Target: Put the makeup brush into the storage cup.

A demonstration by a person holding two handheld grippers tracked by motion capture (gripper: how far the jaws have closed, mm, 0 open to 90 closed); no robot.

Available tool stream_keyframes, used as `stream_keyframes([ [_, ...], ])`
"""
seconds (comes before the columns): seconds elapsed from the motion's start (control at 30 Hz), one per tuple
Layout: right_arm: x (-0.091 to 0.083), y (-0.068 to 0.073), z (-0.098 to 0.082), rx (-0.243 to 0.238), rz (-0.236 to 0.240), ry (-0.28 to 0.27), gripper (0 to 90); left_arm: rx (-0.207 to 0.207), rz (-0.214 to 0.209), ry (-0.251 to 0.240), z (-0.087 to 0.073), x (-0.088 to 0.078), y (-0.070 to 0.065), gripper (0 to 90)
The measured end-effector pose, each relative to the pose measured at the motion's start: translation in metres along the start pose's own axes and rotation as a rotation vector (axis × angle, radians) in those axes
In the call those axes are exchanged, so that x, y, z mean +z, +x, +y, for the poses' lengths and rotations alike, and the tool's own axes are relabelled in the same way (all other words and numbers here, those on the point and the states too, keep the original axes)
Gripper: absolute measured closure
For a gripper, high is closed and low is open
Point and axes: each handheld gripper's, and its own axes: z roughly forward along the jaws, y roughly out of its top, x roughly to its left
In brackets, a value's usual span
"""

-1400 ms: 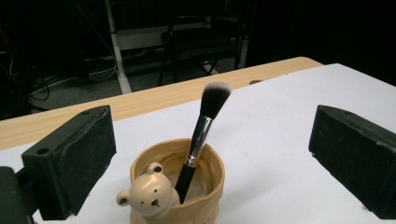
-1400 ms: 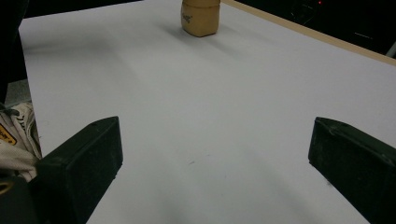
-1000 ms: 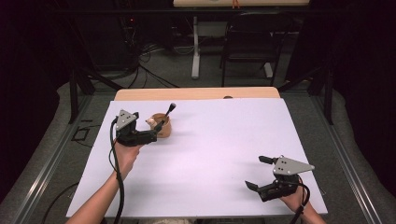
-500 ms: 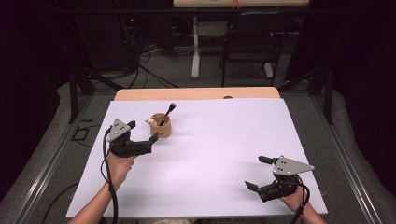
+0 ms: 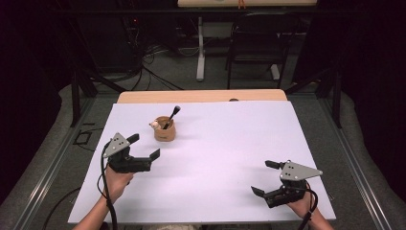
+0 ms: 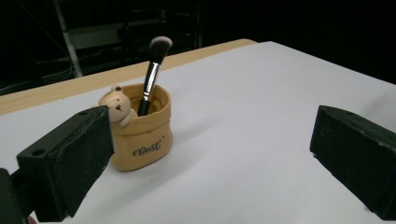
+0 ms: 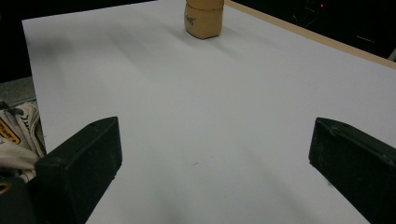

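Resting low, left gripper [image 5: 142,146] agape.

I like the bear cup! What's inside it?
A brush stands in the cup, bristles up, leaning on the rim. Its lower handle and the cup's bottom are hidden by the wall.

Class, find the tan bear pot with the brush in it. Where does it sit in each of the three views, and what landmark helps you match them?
High view: the pot stands left of centre, toward the far edge of the white table.
Left gripper view: left of centre, beside the left jaw.
Right gripper view: top centre, its rim cut off by the frame.
Shared landmark: the table's wooden far edge.
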Motion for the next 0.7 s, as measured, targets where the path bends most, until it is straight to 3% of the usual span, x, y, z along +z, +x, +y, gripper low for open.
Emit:
stream_keyframes([
  [0.23,0.000,0.001,0.000,-0.003,-0.001,0.002,2.0,0.040,-0.066,0.002,-0.009,-0.006,-0.009,0.0],
  [0.7,0.001,0.002,0.000,-0.008,0.004,0.000,2.2,0.088,-0.110,-0.013,-0.023,-0.021,-0.015,0.0],
])
